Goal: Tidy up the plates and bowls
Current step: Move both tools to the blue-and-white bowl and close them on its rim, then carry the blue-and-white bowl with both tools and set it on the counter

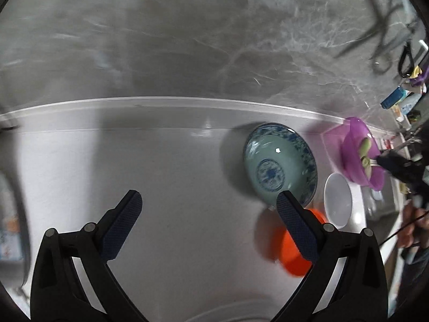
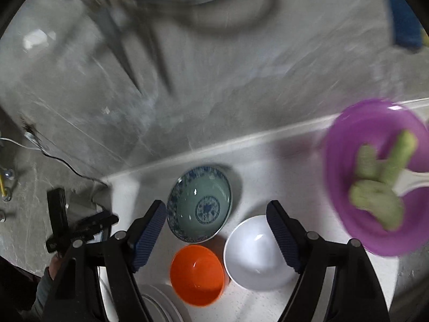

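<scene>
A blue-patterned celadon bowl (image 1: 280,165) (image 2: 199,204), an orange bowl (image 1: 292,252) (image 2: 198,273) and a white bowl (image 1: 338,201) (image 2: 257,255) sit close together on the white table (image 1: 174,174). My left gripper (image 1: 209,209) is open and empty above bare table, left of the bowls; its right finger overlaps the orange bowl. My right gripper (image 2: 215,222) is open and empty above the bowls. White plates (image 2: 163,306) peek in at the bottom of the right wrist view.
A purple bowl (image 1: 360,153) (image 2: 375,177) holding green pieces and a white spoon stands at the table's far right. The table's far edge (image 1: 187,102) drops to a grey marble floor. The other gripper and hand show at the left (image 2: 69,230).
</scene>
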Available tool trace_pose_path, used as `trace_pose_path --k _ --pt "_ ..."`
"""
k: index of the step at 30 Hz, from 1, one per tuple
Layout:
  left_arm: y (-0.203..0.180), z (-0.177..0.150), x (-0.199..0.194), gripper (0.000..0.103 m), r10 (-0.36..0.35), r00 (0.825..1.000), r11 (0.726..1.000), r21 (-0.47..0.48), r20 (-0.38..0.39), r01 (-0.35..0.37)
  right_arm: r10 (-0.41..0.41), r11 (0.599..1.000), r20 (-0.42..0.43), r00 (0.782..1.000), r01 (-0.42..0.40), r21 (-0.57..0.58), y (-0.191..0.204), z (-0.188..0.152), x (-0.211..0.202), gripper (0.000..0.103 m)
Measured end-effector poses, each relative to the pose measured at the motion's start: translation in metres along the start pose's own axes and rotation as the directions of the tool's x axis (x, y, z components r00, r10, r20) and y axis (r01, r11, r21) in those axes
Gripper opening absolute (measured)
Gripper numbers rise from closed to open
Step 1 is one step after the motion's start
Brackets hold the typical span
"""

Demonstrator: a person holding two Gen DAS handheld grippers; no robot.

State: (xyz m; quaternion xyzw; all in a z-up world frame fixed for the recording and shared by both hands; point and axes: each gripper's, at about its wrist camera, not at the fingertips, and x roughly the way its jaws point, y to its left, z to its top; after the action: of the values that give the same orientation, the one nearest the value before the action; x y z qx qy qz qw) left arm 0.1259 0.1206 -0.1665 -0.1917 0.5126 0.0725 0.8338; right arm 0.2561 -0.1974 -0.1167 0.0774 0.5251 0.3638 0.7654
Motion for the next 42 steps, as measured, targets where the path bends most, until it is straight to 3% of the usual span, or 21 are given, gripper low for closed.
trace_pose_path --k 2,5,9,13,15,20,23,25,26,28,35,42 --pt "-0.007 0.011 0.023 0.101 -0.006 0.999 1.0 0.023 -0.045 0.007 -0.046 0.999 -0.067 0.997 0.047 0.016 -0.001 0.008 0.032 0.074" --pt "-0.017 0.019 0.054 0.101 -0.016 0.995 0.998 0.06 -0.097 0.022 -0.048 0.998 -0.156 0.987 0.054 0.035 -0.001 0.013 0.074 0.071" --pt "-0.018 0.023 0.091 0.101 -0.043 0.987 0.998 0.045 -0.156 0.05 -0.062 0.995 -0.22 0.973 0.077 0.056 -0.003 0.013 0.111 0.071" --pt "-0.019 0.023 0.108 0.099 -0.031 0.985 0.998 0.046 -0.167 0.039 -0.093 0.993 -0.255 0.962 0.108 0.045 -0.005 0.012 0.129 0.07" --pt "-0.024 0.024 0.112 0.089 -0.022 0.986 0.998 0.06 -0.165 0.032 -0.109 0.992 -0.271 0.956 0.121 0.03 -0.004 0.013 0.136 0.067" --pt "-0.034 0.02 0.123 0.039 0.0 0.982 0.996 0.09 -0.187 0.018 -0.143 0.989 -0.315 0.938 0.148 -0.009 0.002 0.01 0.156 0.049" --pt "-0.04 0.013 0.129 0.029 -0.014 0.981 0.996 0.087 -0.196 0.031 -0.157 0.987 -0.329 0.931 0.161 -0.015 0.002 0.005 0.165 0.034" --pt "-0.044 0.011 0.13 0.02 -0.026 0.981 0.995 0.091 -0.193 0.044 -0.154 0.987 -0.331 0.931 0.157 -0.02 0.004 0.004 0.165 0.016" --pt "-0.047 0.011 0.131 0.015 -0.028 0.981 0.994 0.095 -0.192 0.047 -0.148 0.989 -0.329 0.933 0.148 -0.025 0.005 0.003 0.165 0.015" --pt "-0.054 0.011 0.134 0.014 -0.015 0.982 0.993 0.11 -0.186 0.036 -0.149 0.989 -0.325 0.934 0.145 -0.037 0.009 0.005 0.167 0.011" --pt "-0.059 0.012 0.133 0.014 -0.013 0.984 0.995 0.1 -0.18 0.032 -0.145 0.989 -0.313 0.939 0.14 -0.04 0.017 0.005 0.169 0.011" --pt "-0.065 0.015 0.097 0.014 -0.014 0.991 0.993 0.115 -0.132 0.029 -0.119 0.993 -0.268 0.956 0.113 -0.037 0.02 0.01 0.136 0.011"
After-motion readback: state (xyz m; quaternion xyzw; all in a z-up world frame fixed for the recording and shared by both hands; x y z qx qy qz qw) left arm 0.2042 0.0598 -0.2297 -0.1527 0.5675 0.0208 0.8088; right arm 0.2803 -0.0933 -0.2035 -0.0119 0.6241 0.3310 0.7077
